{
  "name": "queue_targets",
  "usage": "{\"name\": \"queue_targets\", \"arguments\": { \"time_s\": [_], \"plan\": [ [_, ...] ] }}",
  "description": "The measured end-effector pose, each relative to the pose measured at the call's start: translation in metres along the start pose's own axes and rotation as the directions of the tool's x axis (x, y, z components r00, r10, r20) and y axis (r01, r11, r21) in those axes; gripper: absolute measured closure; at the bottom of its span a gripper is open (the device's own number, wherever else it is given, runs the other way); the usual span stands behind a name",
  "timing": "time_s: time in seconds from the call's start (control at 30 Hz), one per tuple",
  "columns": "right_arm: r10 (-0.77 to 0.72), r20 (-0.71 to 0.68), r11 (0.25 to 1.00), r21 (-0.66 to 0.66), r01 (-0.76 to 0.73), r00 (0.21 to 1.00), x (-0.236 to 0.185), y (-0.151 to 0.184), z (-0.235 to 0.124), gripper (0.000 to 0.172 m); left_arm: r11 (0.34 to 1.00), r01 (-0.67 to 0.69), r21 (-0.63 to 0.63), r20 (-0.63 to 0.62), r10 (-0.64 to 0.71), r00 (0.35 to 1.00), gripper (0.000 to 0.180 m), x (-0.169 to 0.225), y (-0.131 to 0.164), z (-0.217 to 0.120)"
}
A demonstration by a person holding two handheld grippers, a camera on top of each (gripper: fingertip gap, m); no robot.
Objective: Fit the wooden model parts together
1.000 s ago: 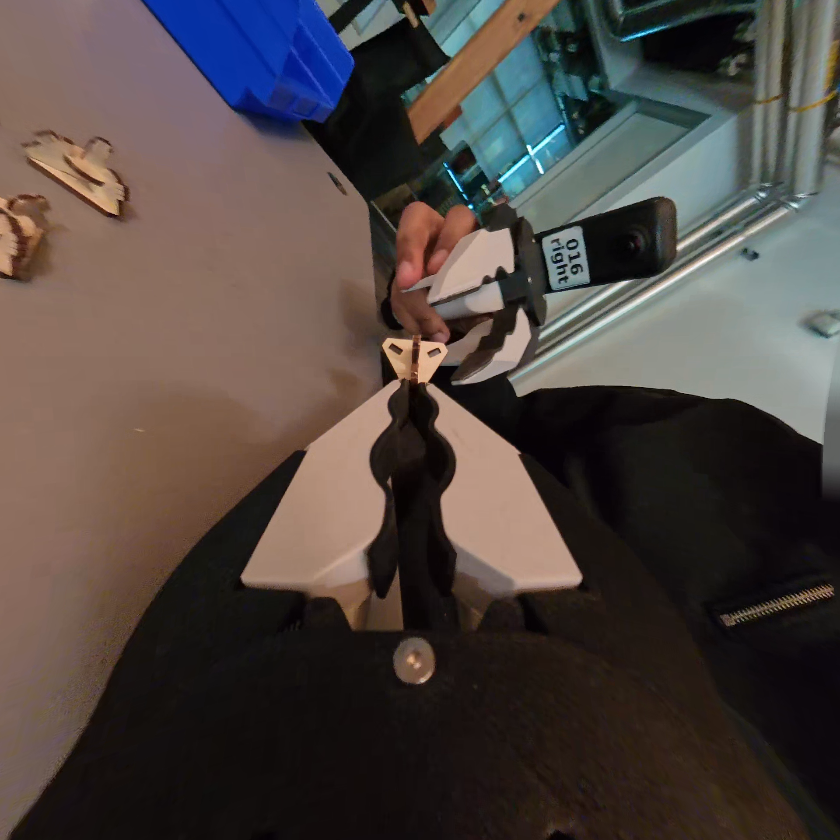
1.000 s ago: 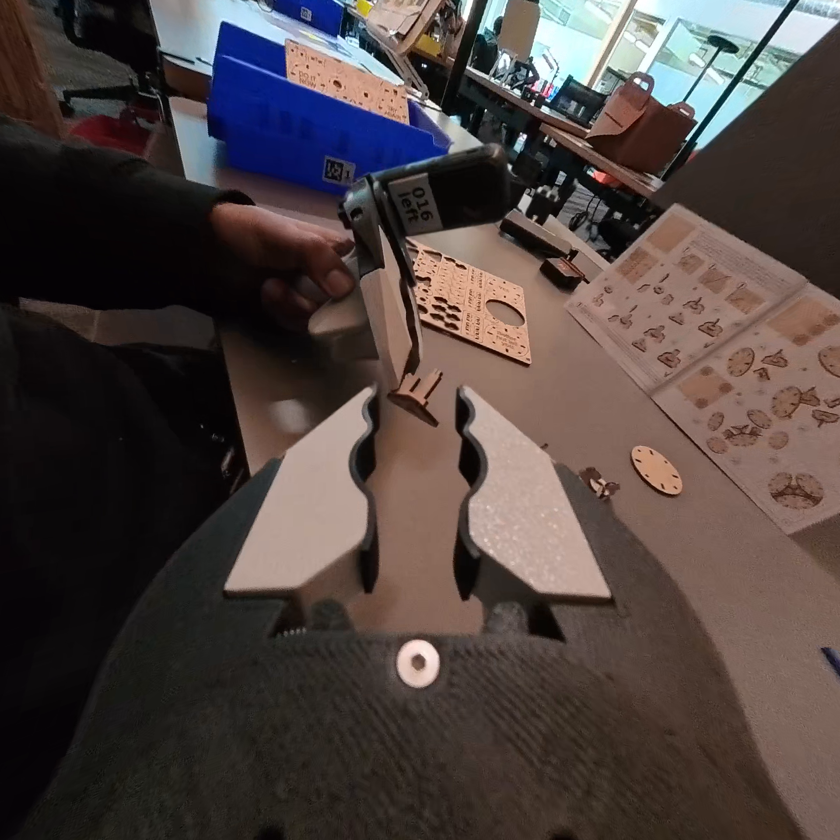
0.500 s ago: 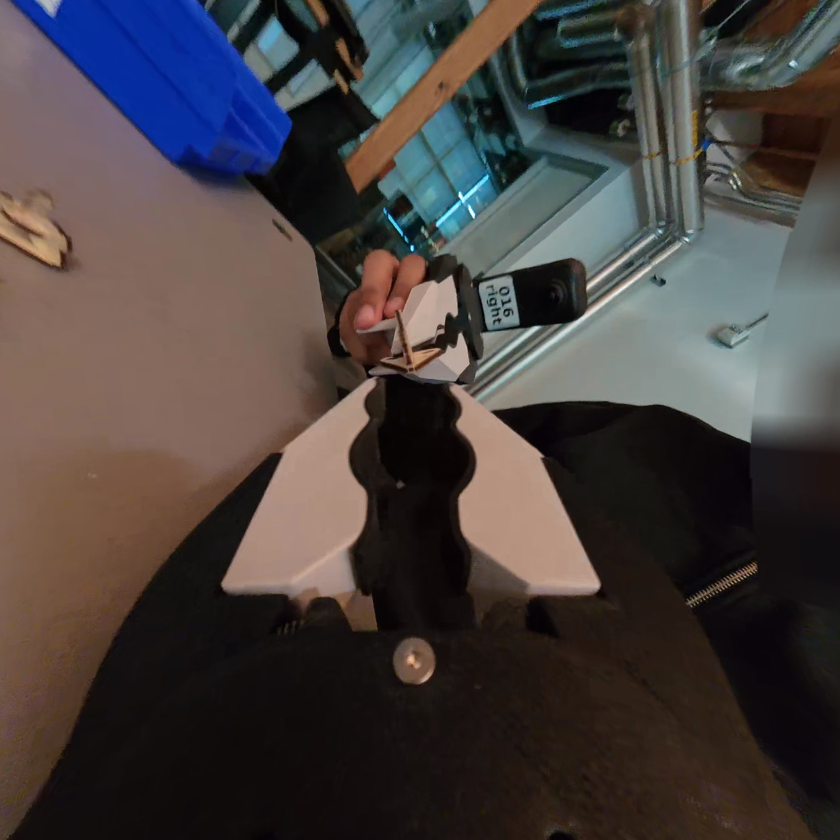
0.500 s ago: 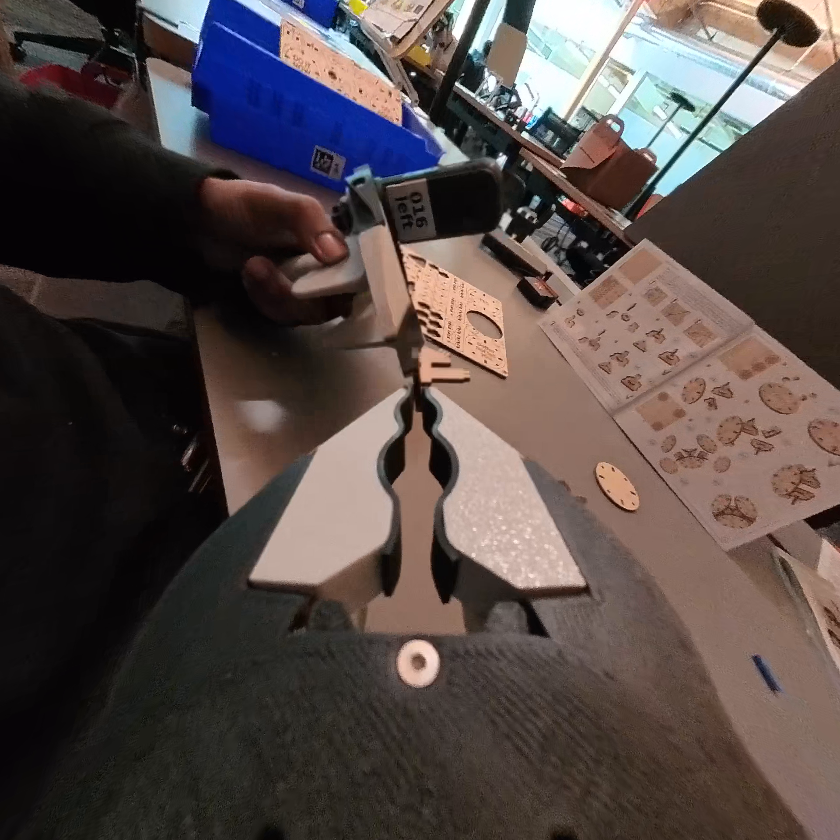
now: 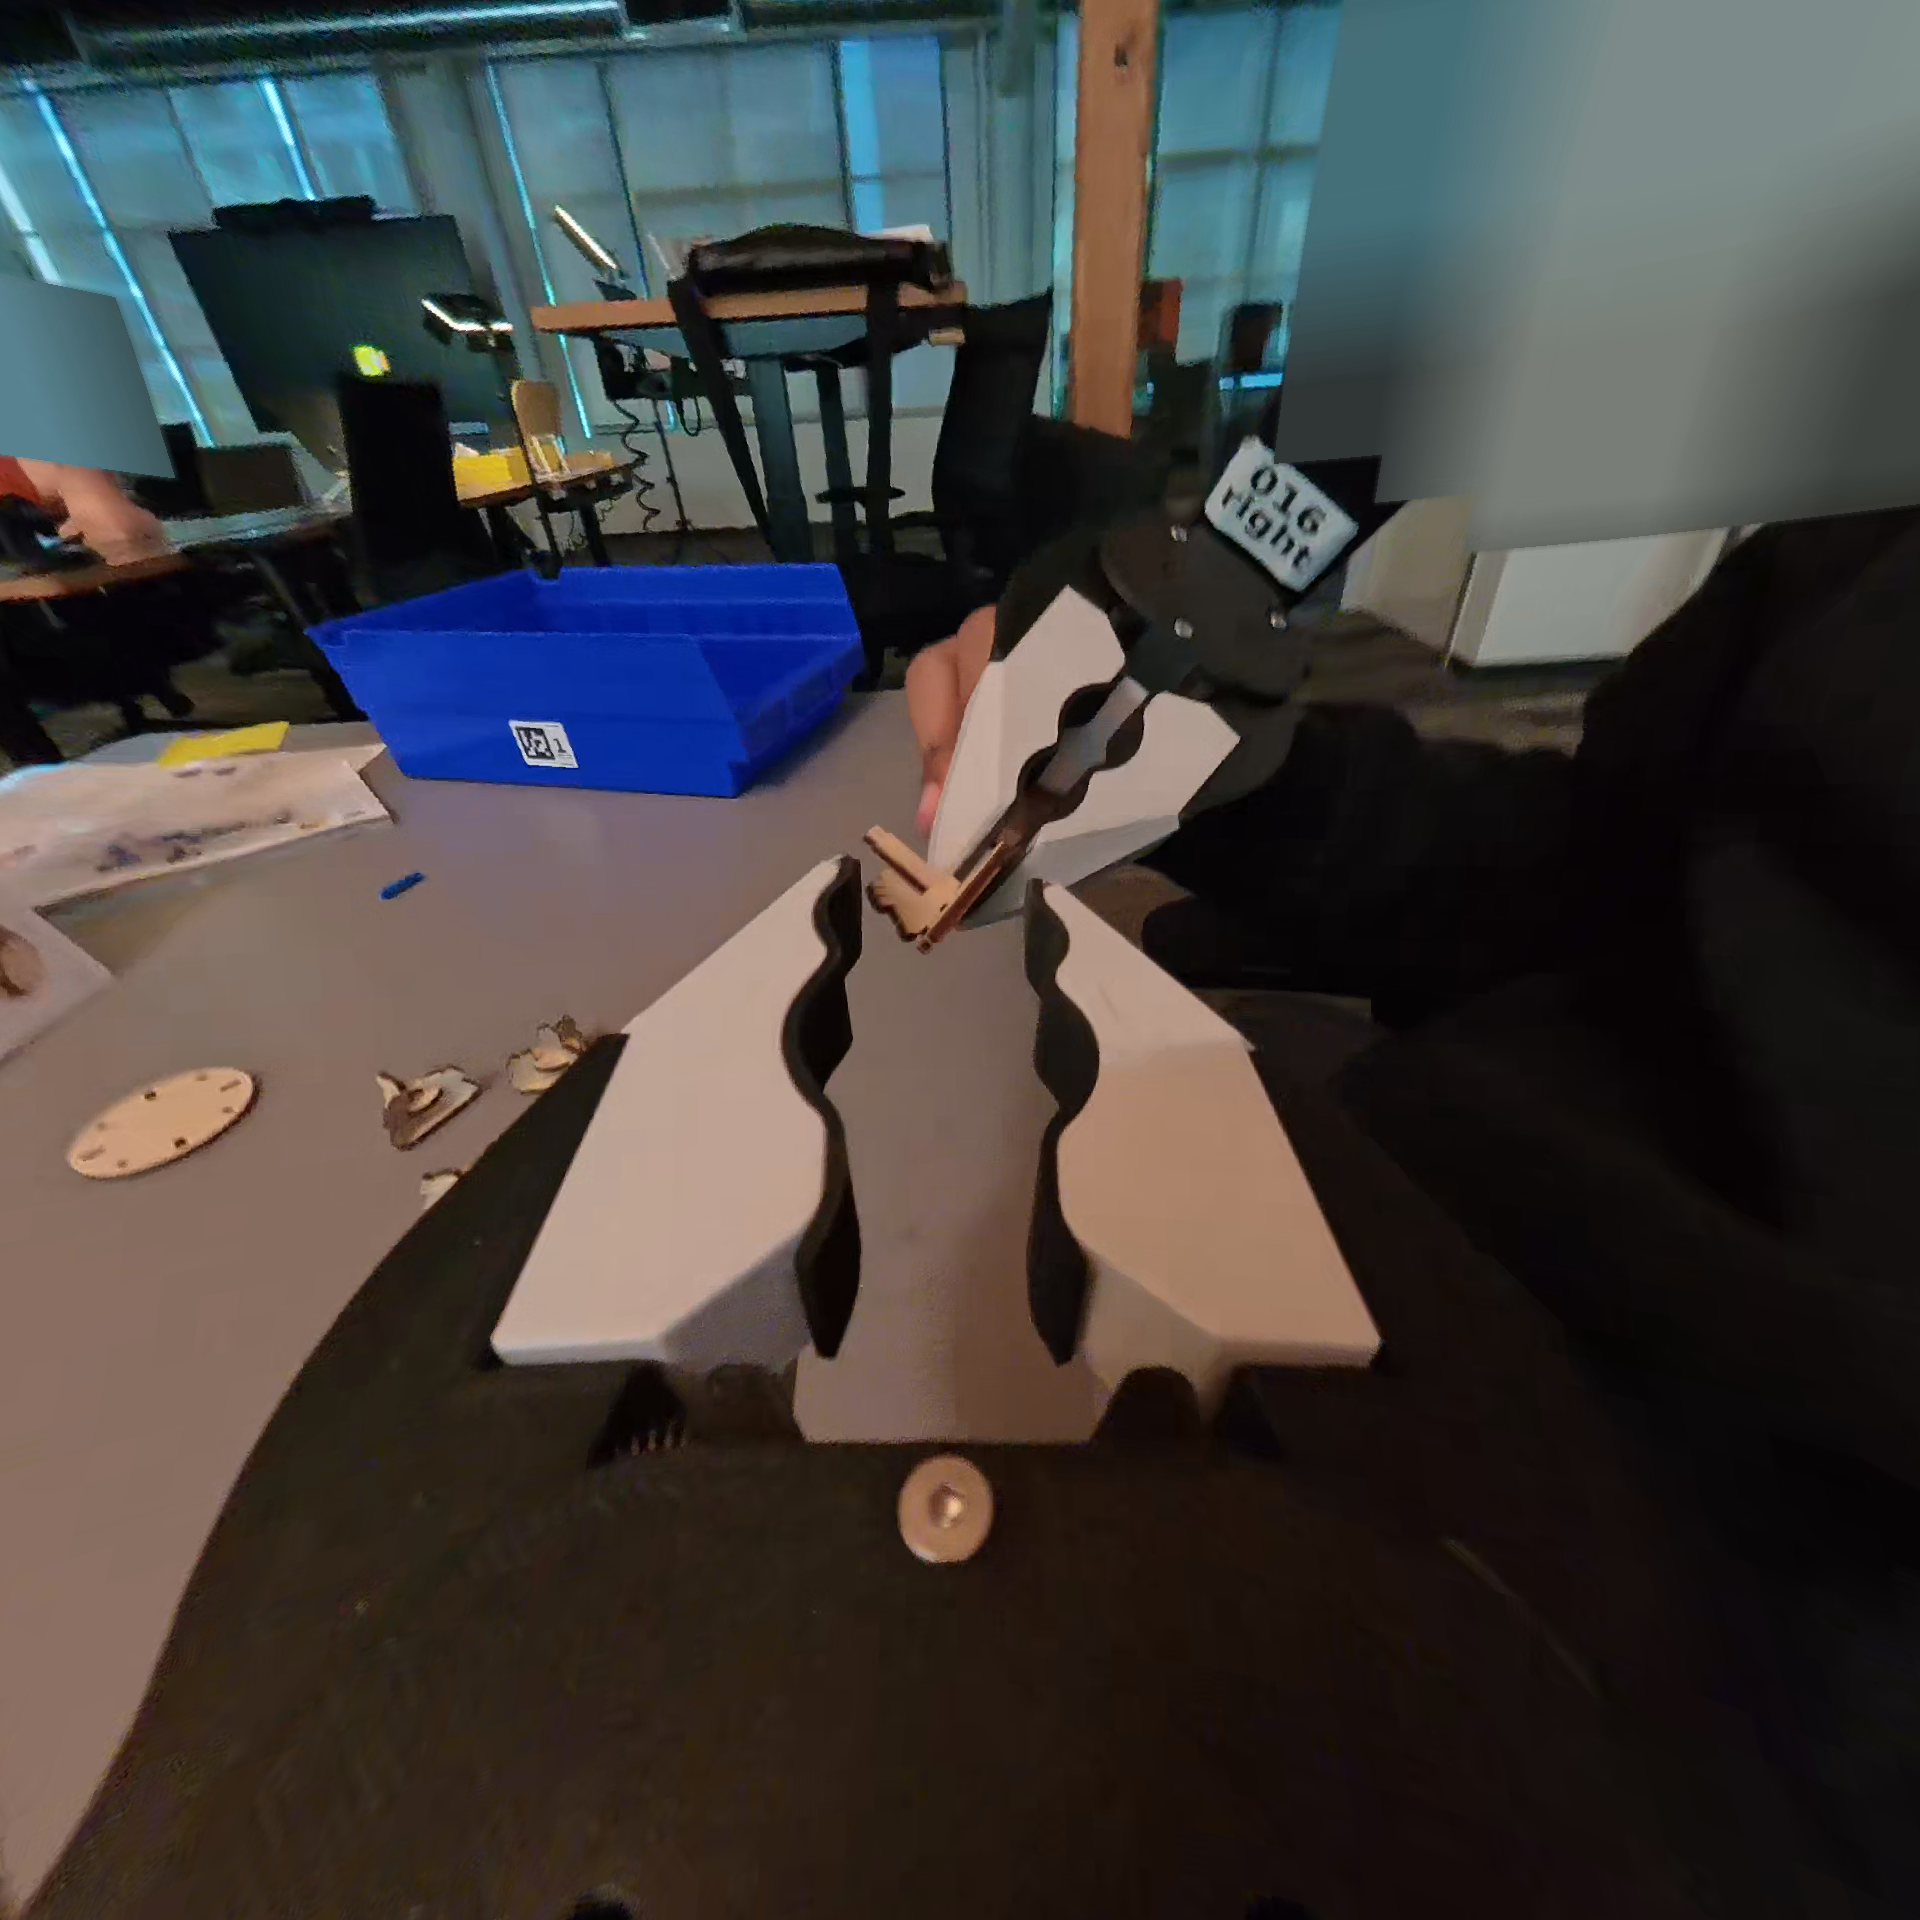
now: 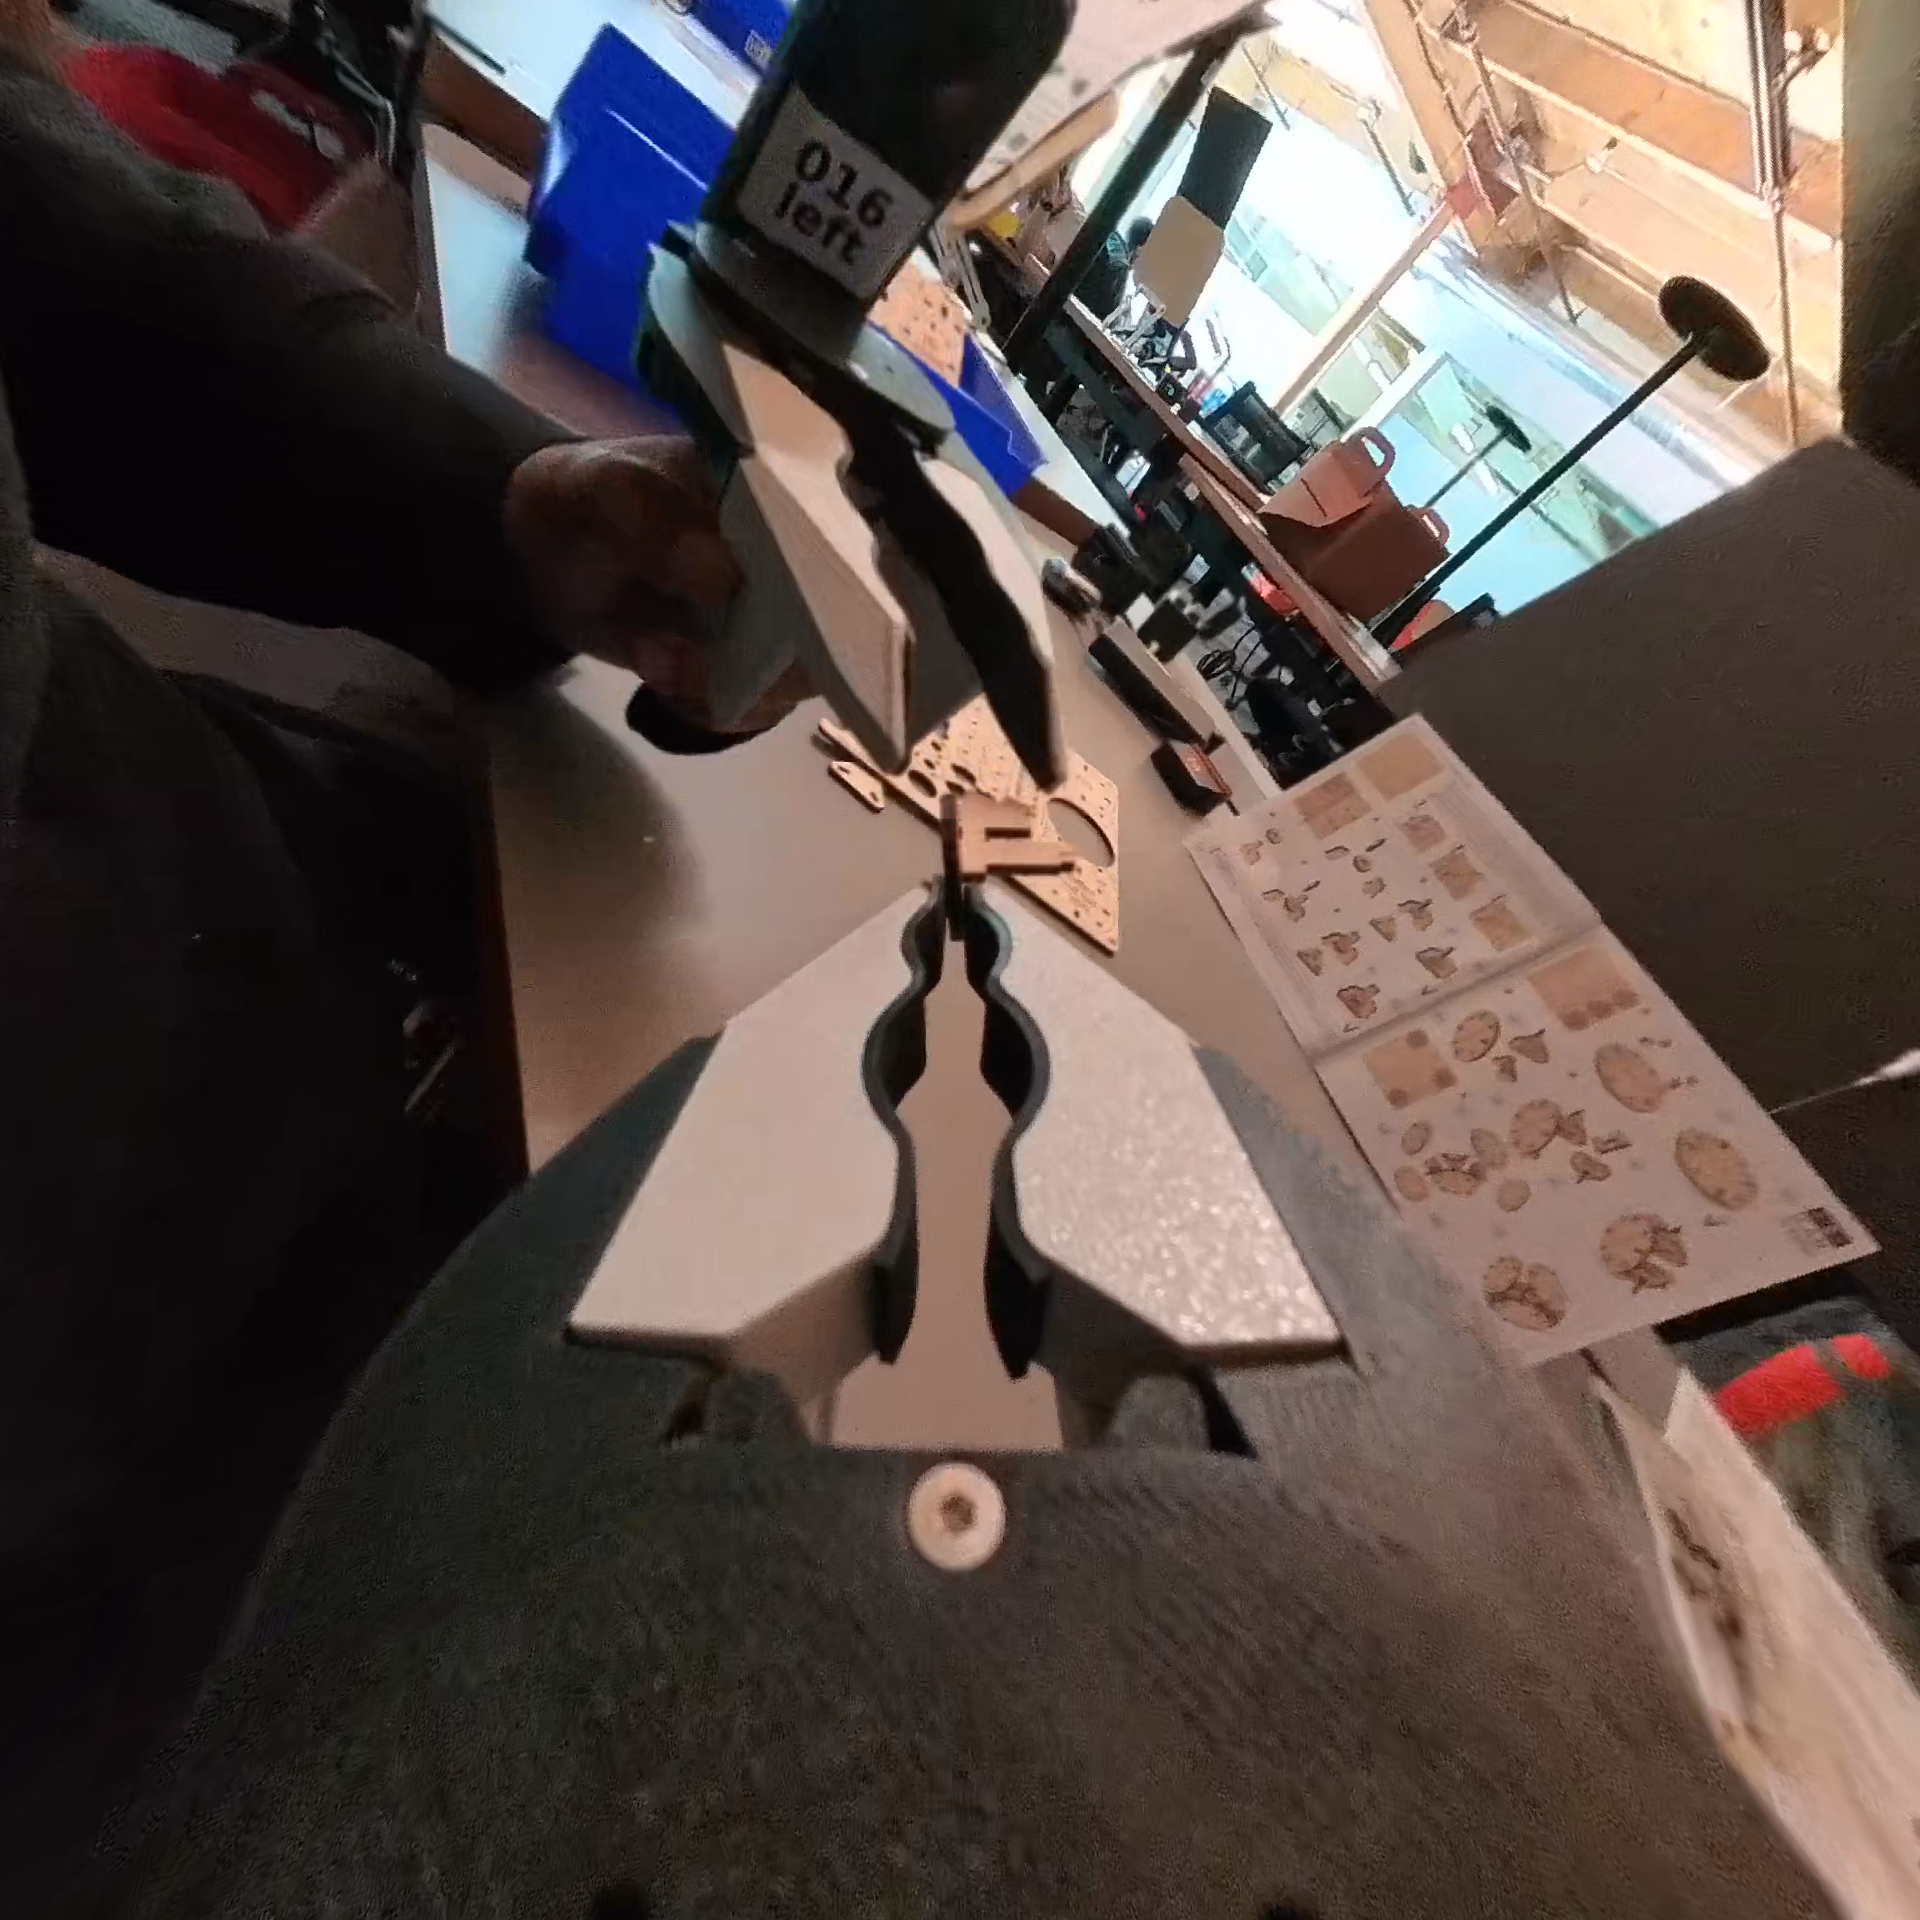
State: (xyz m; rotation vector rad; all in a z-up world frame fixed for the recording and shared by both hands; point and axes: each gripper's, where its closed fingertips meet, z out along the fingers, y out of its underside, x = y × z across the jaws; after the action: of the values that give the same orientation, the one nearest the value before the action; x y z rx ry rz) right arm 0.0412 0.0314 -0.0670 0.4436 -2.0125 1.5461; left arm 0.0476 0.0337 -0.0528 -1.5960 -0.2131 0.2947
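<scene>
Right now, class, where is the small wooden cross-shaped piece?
In both wrist views the small wooden piece is off the table, clamped in the right gripper, between the left gripper's open fingertips.

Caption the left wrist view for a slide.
Open left gripper faces the right gripper, which pinches a small wooden piece above the grey table.

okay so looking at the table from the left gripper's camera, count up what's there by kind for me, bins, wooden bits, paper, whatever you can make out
Blue plastic bin: 1
Round wooden disc: 1
Small loose wooden cut-outs: 3 clear, a fourth partly hidden
Assembled wooden piece, in the right gripper: 1
Printed paper sheets: at least 2
Small blue piece: 1
Yellow item: 1
Total: at least 10
</scene>
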Motion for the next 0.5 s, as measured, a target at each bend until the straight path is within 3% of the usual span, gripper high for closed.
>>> {"name": "queue_targets", "arguments": {
  "time_s": [0.23, 0.5],
  "plan": [
    [-0.198, -0.014, 0.979, -0.057, 0.197, 0.980, -0.006, -0.027, -0.010, 0.170, 0.978, -0.171, -0.120, -0.009, 0.172, 0.985, 0.148, 0.019, -0.005, 0.004],
    [-0.175, 0.002, 0.985, -0.002, 0.175, 0.985, -0.007, -0.044, -0.022, 0.170, 0.931, -0.322, -0.173, 0.065, 0.337, 0.939, 0.163, 0.025, -0.020, 0.003]
  ]
}}
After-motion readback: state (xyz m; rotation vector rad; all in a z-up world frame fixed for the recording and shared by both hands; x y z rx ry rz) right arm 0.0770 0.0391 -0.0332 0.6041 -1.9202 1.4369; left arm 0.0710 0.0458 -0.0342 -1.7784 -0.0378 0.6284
